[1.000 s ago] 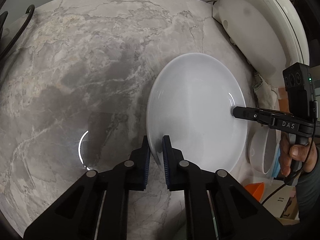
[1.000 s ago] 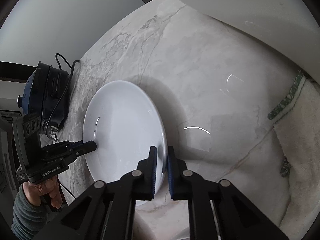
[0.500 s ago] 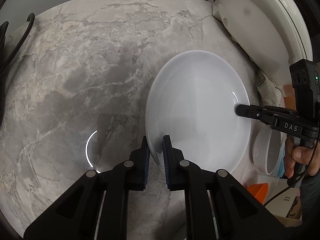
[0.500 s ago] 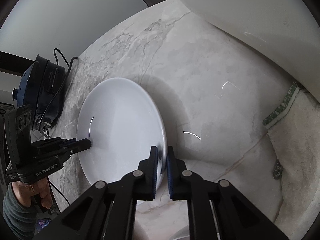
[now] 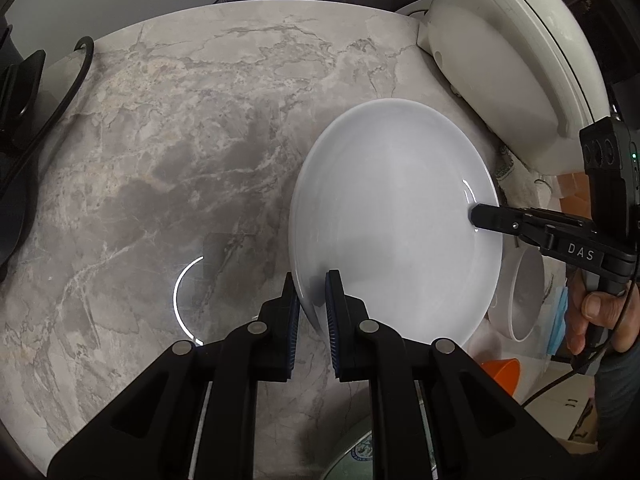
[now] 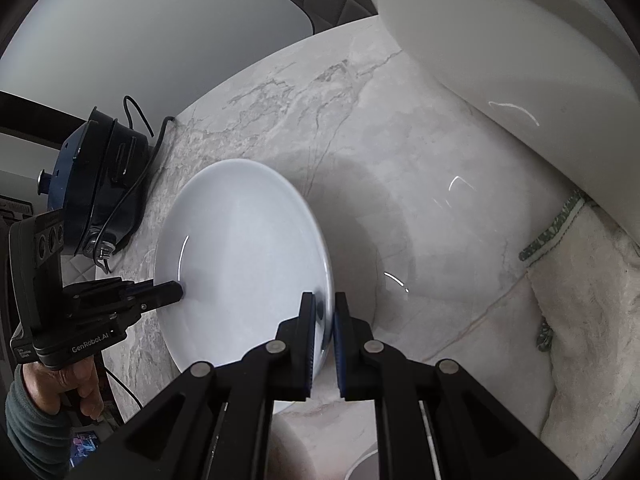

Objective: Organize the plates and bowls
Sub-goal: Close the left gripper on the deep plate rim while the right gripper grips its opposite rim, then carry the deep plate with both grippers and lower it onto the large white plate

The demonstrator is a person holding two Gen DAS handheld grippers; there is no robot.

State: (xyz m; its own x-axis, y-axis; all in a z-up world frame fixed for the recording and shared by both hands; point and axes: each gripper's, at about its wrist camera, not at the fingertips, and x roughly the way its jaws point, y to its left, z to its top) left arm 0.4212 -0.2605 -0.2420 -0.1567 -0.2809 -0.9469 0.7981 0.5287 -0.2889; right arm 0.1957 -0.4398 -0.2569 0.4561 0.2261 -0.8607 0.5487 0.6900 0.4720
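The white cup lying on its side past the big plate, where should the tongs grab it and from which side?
Grip the small white cup by its rim wall, one finger inside the mouth and one outside. It lies tipped over with the open mouth facing the left wrist camera, so come in from that side. Both tongs are busy: the left tongs and right tongs pinch opposite edges of the round white ceramic plate.

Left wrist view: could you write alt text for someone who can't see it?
A white plate is held over a grey marble table, pinched at opposite rims by two black handheld grippers: the left gripper in the foreground and the right gripper reaching in from the right side. A white bowl lies beyond the plate's right edge, with a large white appliance behind.
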